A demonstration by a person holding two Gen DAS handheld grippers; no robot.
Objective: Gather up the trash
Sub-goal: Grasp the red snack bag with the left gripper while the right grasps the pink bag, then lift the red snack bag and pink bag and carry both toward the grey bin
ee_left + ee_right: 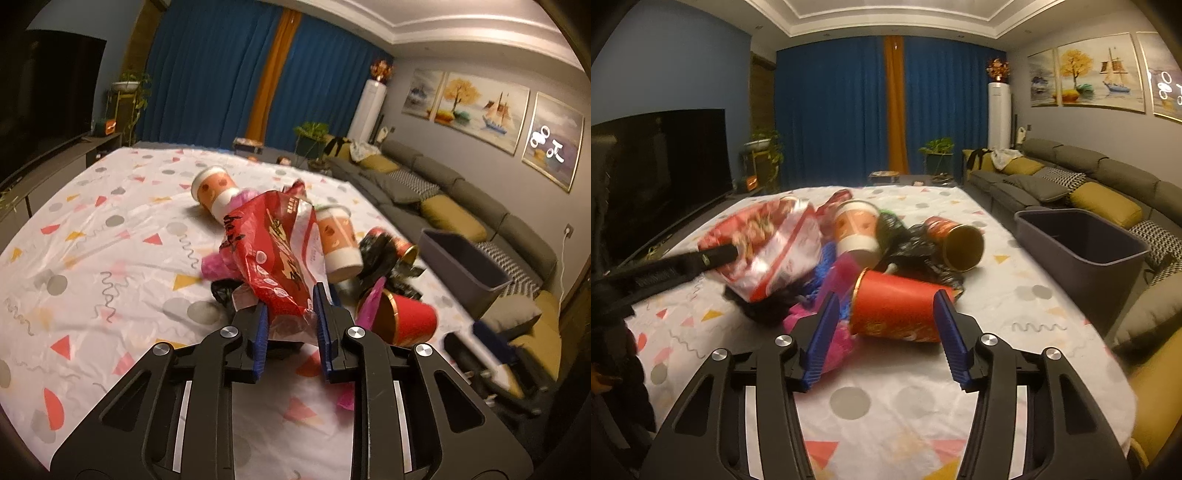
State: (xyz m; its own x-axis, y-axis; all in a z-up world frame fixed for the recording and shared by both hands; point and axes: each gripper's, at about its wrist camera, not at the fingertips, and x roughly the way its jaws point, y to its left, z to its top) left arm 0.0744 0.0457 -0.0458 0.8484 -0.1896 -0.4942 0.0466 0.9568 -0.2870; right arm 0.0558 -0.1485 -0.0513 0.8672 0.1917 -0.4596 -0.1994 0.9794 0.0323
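Left claw (pixel 291 299) pinches the crinkled red-and-white plastic snack bag (pixel 275 251); its lettering is unreadable. Right claw (pixel 886 310) gapes wide around the tipped red paper cup (pixel 897 306), not touching. On the patterned counter (pixel 1015 295), black plastic and orange-white cups lie behind; grey plastic bin (pixel 1082 240) at two o'clock.

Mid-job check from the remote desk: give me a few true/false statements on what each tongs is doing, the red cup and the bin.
1. The left tongs are shut on the red snack bag. True.
2. The right tongs already clamp the red cup. False: they are open, with the cup lying on its side between the fingers.
3. The grey bin has trash in it. False: what shows of its inside is bare.
4. The bin stands at the right edge of the table. True.
5. The orange-and-white cup stands upright. False: it is tipped over in the pile.
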